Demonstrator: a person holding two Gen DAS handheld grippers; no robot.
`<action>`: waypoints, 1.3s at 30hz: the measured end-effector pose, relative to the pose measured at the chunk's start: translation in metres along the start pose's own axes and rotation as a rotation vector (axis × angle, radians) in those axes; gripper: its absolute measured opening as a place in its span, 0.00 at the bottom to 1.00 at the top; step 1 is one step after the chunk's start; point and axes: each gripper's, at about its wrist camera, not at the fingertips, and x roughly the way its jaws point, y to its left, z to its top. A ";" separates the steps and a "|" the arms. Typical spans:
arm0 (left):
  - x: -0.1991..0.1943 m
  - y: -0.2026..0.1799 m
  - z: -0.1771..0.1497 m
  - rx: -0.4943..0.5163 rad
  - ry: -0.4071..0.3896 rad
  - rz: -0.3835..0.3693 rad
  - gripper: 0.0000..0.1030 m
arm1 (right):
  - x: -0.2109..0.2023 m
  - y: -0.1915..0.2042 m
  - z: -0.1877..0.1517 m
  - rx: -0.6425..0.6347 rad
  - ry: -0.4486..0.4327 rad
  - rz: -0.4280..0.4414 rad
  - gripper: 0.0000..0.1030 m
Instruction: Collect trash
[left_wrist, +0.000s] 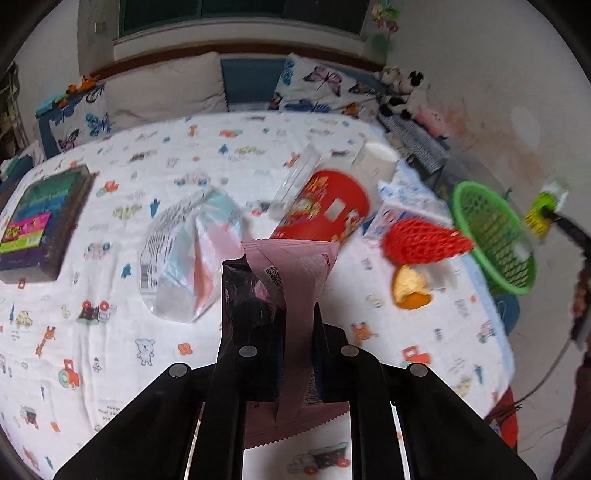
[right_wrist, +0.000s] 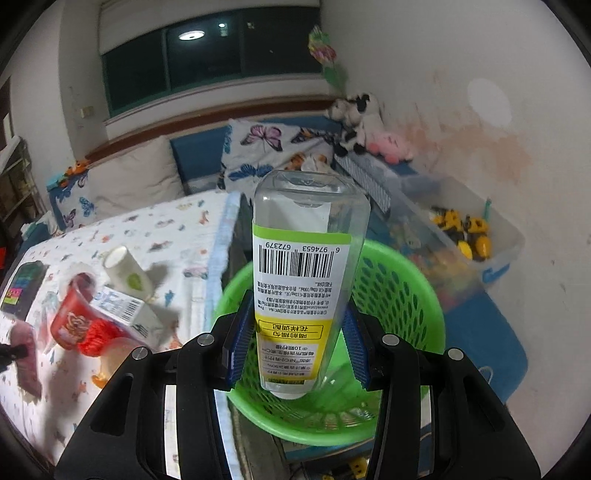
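My left gripper (left_wrist: 284, 332) is shut on a pink snack wrapper (left_wrist: 299, 280) and holds it above the bed. On the bed lie a clear plastic bag (left_wrist: 188, 258), a red cup (left_wrist: 325, 206), a red net (left_wrist: 421, 240), an orange peel piece (left_wrist: 410, 288) and a white paper cup (left_wrist: 373, 158). My right gripper (right_wrist: 295, 339) is shut on a clear plastic bottle (right_wrist: 303, 266) with a green and yellow label, held cap down over the green basket (right_wrist: 402, 295). The basket (left_wrist: 495, 236) and the bottle (left_wrist: 543, 206) show at the right in the left wrist view.
A dark box (left_wrist: 40, 225) lies at the bed's left side. Pillows (left_wrist: 166, 88) and plush toys (left_wrist: 406, 92) line the head of the bed. A clear bin of toys (right_wrist: 461, 236) and a blue box (right_wrist: 484, 339) stand by the wall beyond the basket.
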 end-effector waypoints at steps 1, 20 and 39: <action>-0.004 -0.002 0.001 0.006 -0.011 -0.006 0.12 | 0.003 -0.001 -0.002 0.005 0.006 -0.003 0.45; -0.024 -0.063 0.041 0.087 -0.082 -0.103 0.12 | -0.017 0.011 -0.011 -0.025 0.001 0.141 0.45; -0.013 -0.078 0.037 0.123 -0.057 -0.114 0.12 | -0.042 0.051 -0.019 -0.147 -0.027 0.162 0.45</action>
